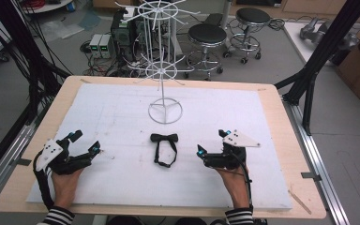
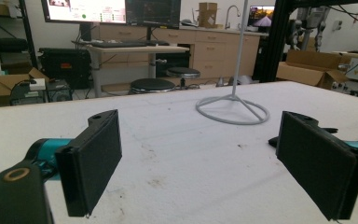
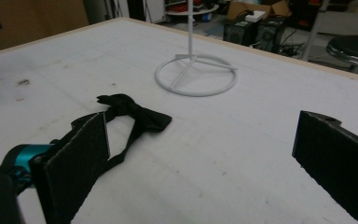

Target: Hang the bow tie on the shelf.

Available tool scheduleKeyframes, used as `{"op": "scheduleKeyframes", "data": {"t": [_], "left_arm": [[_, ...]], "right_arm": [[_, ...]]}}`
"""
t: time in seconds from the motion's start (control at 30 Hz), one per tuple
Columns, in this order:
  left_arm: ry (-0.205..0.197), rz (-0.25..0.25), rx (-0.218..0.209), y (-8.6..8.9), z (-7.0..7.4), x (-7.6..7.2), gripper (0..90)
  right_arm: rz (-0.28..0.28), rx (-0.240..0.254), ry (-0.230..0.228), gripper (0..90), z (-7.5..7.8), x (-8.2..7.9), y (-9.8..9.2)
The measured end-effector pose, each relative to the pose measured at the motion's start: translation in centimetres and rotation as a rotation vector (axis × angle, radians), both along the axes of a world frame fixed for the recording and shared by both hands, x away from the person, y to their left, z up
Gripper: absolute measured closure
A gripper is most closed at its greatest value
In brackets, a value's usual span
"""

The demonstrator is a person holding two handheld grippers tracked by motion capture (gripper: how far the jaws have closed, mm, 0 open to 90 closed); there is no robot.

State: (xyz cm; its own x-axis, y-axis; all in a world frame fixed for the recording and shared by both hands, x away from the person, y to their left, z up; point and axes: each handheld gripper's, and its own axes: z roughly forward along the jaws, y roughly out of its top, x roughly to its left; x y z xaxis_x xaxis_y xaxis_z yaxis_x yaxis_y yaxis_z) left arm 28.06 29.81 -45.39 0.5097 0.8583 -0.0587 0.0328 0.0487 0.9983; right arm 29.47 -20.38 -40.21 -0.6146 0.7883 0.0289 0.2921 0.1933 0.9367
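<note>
White padding covers the table (image 1: 272, 187), where a black bow tie (image 1: 164, 138) lies flat between the left claw (image 1: 85, 142) and right claw (image 1: 212, 143), both released and resting apart, likely poised to lift it toward the white wire rack (image 1: 165, 111) ahead.

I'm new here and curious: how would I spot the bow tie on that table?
Find the white wire stand on the white mat. Just in front of its ring base lies the bow tie, between the two grippers. It is the only soft black thing, with a looped strap.
</note>
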Motion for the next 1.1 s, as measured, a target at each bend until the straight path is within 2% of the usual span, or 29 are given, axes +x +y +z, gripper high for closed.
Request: {"op": "scheduleKeyframes", "data": {"t": [0.07, 0.13, 0.17, 0.23, 0.3, 0.33, 0.67, 0.7, 0.73, 0.8, 0.87, 0.9, 1.0, 1.03, 1.07, 1.1], "left_arm": [[0.000, 0.000, 0.001, 0.0, 0.0, 0.0, 14.5], [0.000, -0.001, 0.000, 0.0, 0.0, 0.0, 14.5], [0.000, -0.002, 0.001, 0.0, 0.0, 0.0, 14.5], [0.000, -0.001, 0.001, 0.0, 0.0, 0.0, 14.5], [0.000, -0.002, -0.001, 0.0, 0.0, 0.0, 14.5], [0.000, -0.003, 0.000, 0.0, 0.0, 0.0, 14.5], [-0.001, -0.005, 0.000, 0.1, 0.0, 0.0, 14.5], [-0.001, -0.005, 0.000, 0.1, 0.0, 0.0, 14.5], [-0.001, -0.005, 0.000, 0.1, 0.0, 0.0, 14.5], [-0.003, -0.007, 0.000, 0.0, 0.0, 0.0, 14.5], [-0.004, -0.007, -0.002, 0.0, 0.0, 0.0, 14.5], [-0.003, -0.007, -0.002, 0.1, 0.0, 0.0, 14.5], [-0.003, -0.008, -0.001, 0.1, 0.0, 0.0, 14.5], [-0.003, -0.009, 0.000, 0.1, 0.0, 0.0, 14.5], [-0.003, -0.009, 0.000, 0.1, 0.0, 0.0, 14.5], [-0.004, -0.009, 0.000, 0.1, 0.0, 0.0, 14.4]], "right_arm": [[0.044, -0.020, 0.032, 2.9, 0.2, 0.5, 1.0], [0.053, -0.028, 0.045, 2.9, 0.3, 0.6, 1.4], [0.080, -0.049, 0.061, 4.3, 0.4, 0.9, 2.0], [0.095, -0.063, 0.075, 4.4, 0.6, 1.2, 2.7], [0.102, -0.069, 0.076, 4.5, 0.7, 1.3, 3.0], [0.116, -0.062, 0.103, 4.6, 0.8, 1.6, 3.5], [0.121, -0.078, 0.164, 6.3, 0.6, 2.4, 5.3], [0.119, -0.100, 0.187, 6.4, 0.4, 2.5, 5.7], [0.119, -0.100, 0.187, 6.4, 0.4, 2.5, 5.7], [0.112, -0.124, 0.221, 7.7, 0.0, 2.7, 6.3], [0.121, -0.137, 0.243, 17.0, -0.2, 2.8, 6.7], [0.125, -0.141, 0.256, 17.6, -0.2, 2.9, 6.9], [0.124, -0.156, 0.264, 17.7, -0.4, 3.1, 7.4], [0.121, -0.182, 0.282, 19.0, -0.5, 3.3, 8.0], [0.121, -0.182, 0.282, 19.0, -0.5, 3.3, 8.0], [0.124, -0.211, 0.297, 21.3, -0.6, 3.4, 8.6]]}}
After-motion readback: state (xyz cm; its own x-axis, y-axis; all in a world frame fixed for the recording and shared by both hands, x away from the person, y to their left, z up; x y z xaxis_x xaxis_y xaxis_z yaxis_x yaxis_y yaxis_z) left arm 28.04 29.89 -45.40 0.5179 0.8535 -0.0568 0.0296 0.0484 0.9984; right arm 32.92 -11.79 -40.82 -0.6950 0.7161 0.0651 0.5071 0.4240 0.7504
